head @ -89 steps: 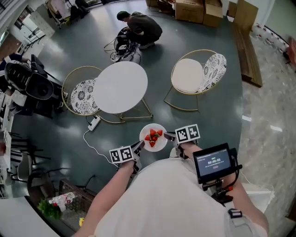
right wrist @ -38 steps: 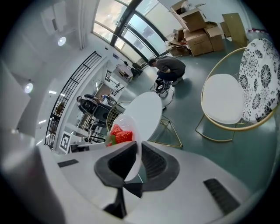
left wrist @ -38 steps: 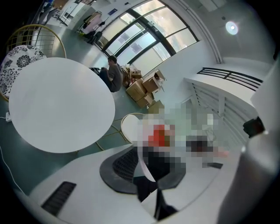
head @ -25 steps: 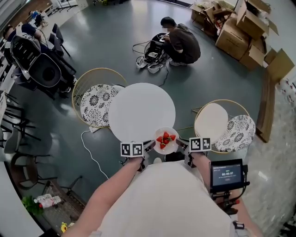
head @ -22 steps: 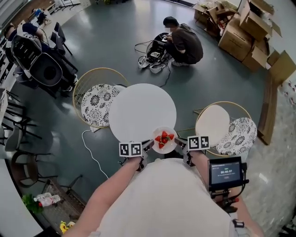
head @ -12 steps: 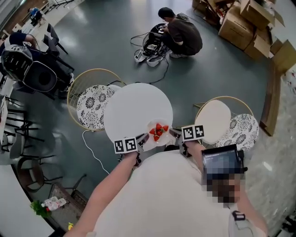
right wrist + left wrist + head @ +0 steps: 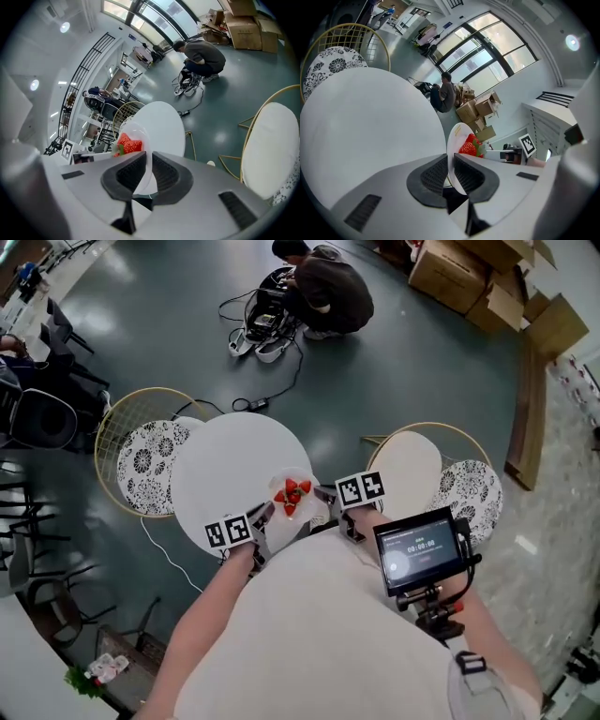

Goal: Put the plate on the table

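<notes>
A small white plate [image 7: 292, 497] carrying several strawberries [image 7: 291, 495] hangs over the near right part of the round white table [image 7: 211, 479]. My left gripper [image 7: 258, 518] is shut on the plate's left rim and my right gripper [image 7: 323, 494] is shut on its right rim. In the left gripper view the plate [image 7: 454, 150] stands edge-on between the jaws with strawberries [image 7: 470, 146] behind it. In the right gripper view the plate [image 7: 141, 140] passes between the jaws, with the strawberries [image 7: 128, 143] and the table [image 7: 161, 126] beyond.
A gold-wire chair with a patterned cushion [image 7: 141, 456] stands left of the table, another chair [image 7: 441, 479] to its right. A person [image 7: 323, 282] crouches over cables at the back. Cardboard boxes [image 7: 487, 287] lie at the far right. A screen [image 7: 419, 549] rides on my right forearm.
I have stepped up to the table with the plate held in both grippers. The plate has gone from in front of the table's near edge to above its top.
</notes>
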